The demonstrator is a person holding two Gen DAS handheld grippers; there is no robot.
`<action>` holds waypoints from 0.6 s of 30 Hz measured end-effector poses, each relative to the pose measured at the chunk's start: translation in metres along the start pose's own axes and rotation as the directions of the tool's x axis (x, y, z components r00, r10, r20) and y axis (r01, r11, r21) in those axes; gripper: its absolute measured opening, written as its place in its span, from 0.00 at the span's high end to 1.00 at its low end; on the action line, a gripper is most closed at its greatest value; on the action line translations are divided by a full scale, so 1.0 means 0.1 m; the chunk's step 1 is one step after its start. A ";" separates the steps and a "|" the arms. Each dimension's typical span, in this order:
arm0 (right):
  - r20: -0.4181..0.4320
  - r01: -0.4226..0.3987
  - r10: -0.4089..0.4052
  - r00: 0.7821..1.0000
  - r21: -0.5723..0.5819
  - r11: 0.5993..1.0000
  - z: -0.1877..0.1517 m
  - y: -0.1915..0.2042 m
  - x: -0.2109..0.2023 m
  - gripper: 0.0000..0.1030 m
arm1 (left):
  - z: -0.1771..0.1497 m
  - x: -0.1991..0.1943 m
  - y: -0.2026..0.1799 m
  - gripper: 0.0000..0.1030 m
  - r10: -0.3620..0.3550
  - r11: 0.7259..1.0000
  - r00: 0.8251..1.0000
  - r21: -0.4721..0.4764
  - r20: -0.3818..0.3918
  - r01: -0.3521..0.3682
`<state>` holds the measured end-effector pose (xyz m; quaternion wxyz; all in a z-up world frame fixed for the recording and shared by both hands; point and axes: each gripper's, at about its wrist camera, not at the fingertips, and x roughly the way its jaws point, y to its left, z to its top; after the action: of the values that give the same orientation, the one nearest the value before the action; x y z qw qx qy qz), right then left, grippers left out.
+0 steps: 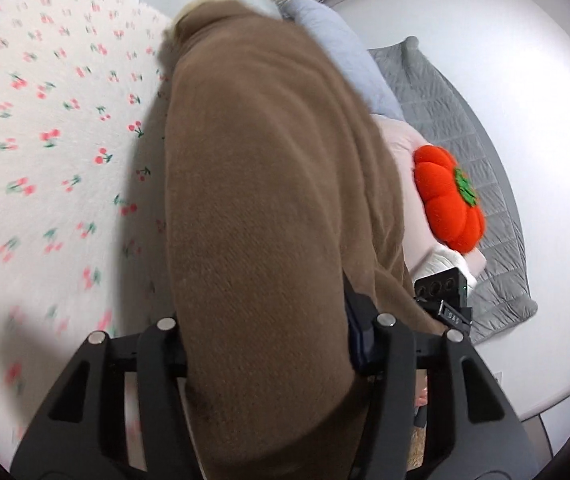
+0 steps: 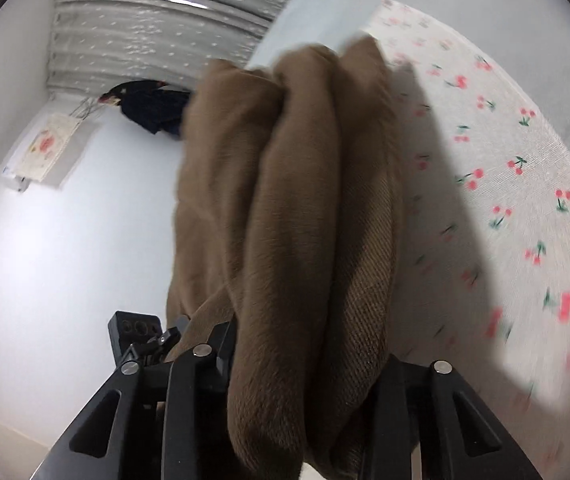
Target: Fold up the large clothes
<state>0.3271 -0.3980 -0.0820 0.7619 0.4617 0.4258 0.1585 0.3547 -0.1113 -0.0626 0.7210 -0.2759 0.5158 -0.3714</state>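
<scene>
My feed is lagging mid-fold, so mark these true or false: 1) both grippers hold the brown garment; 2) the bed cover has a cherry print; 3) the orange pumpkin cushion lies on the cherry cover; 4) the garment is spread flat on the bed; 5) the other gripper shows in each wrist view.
1) The left gripper and right gripper both clamp the brown fleecy garment: true.
2) The white bed cover has a red cherry print: true.
3) False: the orange pumpkin-shaped plush cushion rests on pale pink bedding beside a grey quilted blanket.
4) False: it hangs bunched in folds from both grippers.
5) True.
</scene>
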 end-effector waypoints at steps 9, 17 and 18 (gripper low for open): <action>-0.133 0.012 -0.024 0.991 -0.088 0.996 -1.24 0.83 -0.32 0.68 | -0.97 -1.20 0.01 0.45 0.086 0.996 0.990 0.011 -0.116 -0.085; -0.240 0.154 -0.168 0.956 -0.076 0.985 -2.19 0.44 -0.18 0.34 | -1.74 -1.31 0.58 0.24 0.248 0.968 0.955 0.067 -0.162 -0.240; -0.225 0.140 -0.151 0.962 -0.064 0.988 -2.18 0.44 -0.24 0.33 | -1.72 -1.37 0.53 0.24 0.260 0.965 0.955 0.081 -0.146 -0.250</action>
<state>0.1467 -0.2665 -0.0791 0.7279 0.3896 0.5398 0.1643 0.1783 0.0287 -0.0842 0.7287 -0.1551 0.5900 -0.3112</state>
